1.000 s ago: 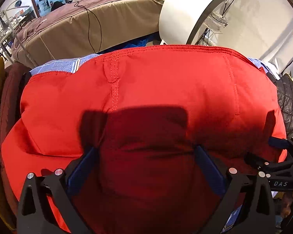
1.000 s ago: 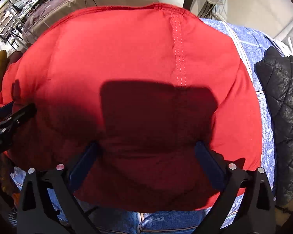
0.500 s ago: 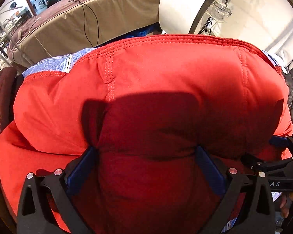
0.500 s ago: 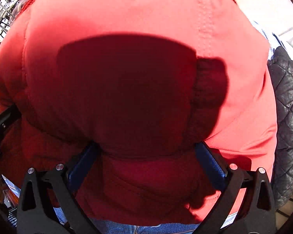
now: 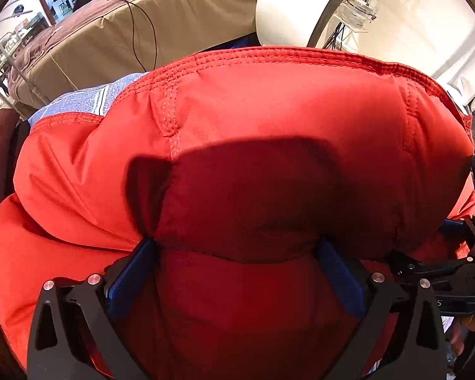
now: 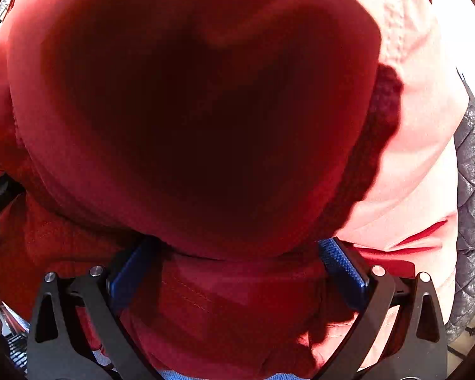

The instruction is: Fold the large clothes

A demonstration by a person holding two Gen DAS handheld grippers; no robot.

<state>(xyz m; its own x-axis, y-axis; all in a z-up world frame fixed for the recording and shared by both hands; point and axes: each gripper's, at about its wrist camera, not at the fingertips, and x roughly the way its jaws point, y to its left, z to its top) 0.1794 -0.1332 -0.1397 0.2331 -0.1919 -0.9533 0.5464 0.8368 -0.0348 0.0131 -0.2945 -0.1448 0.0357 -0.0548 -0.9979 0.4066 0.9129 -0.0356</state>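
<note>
A puffy red jacket (image 5: 269,133), smooth padded fabric with rows of stitched seams, bulges up close against both cameras. The left gripper (image 5: 237,269) has its blue ridged pads (image 5: 129,281) spread wide with a thick fold of jacket bunched between them. The right gripper (image 6: 237,266) likewise stands wide around a shaded roll of the same jacket. Behind the jacket lies a tan covered bed (image 5: 142,31); to its right, a black quilted garment (image 6: 473,190).
</note>
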